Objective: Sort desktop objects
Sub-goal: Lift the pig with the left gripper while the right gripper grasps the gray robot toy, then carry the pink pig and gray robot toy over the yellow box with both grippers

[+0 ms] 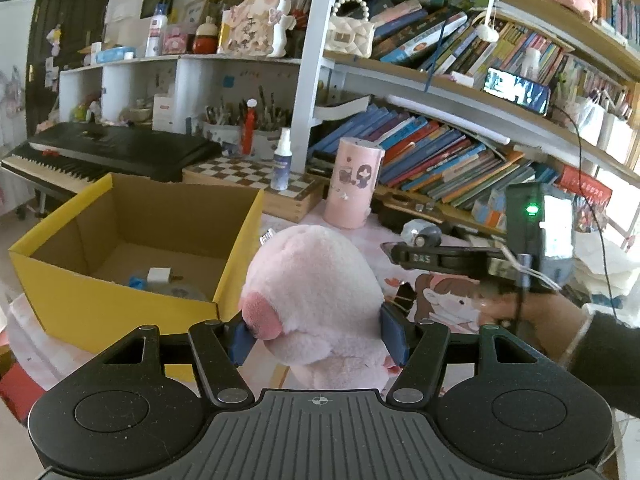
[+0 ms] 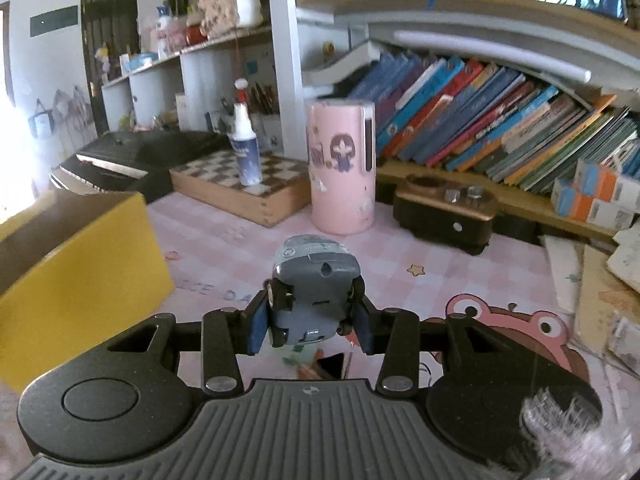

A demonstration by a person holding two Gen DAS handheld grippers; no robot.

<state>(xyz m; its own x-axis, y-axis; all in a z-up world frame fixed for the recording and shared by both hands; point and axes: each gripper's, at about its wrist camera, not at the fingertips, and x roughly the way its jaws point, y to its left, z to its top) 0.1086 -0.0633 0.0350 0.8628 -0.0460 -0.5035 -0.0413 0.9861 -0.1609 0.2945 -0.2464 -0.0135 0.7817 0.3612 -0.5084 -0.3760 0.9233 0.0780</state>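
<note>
My left gripper (image 1: 318, 334) is shut on a pink plush toy (image 1: 316, 300), its blue pads pressed into both sides of the soft body. An open yellow cardboard box (image 1: 120, 308) with a few small items inside stands just left of the toy. My right gripper (image 2: 311, 326) is shut on a grey toy car (image 2: 314, 288), lifted off the pink desk mat (image 2: 224, 240) with its wheels against the pads and its underside facing me. In the left wrist view the right gripper (image 1: 390, 250) shows from the side at the right, the car (image 1: 420, 234) at its tip, with a hand behind it.
A pink cylindrical holder (image 2: 342, 168) stands behind the car, beside a wooden chessboard box (image 2: 240, 188) with a spray bottle (image 2: 246, 148) on it. A brown and black device (image 2: 444, 212) sits at the shelf foot. Books fill the shelves; papers lie at the right edge.
</note>
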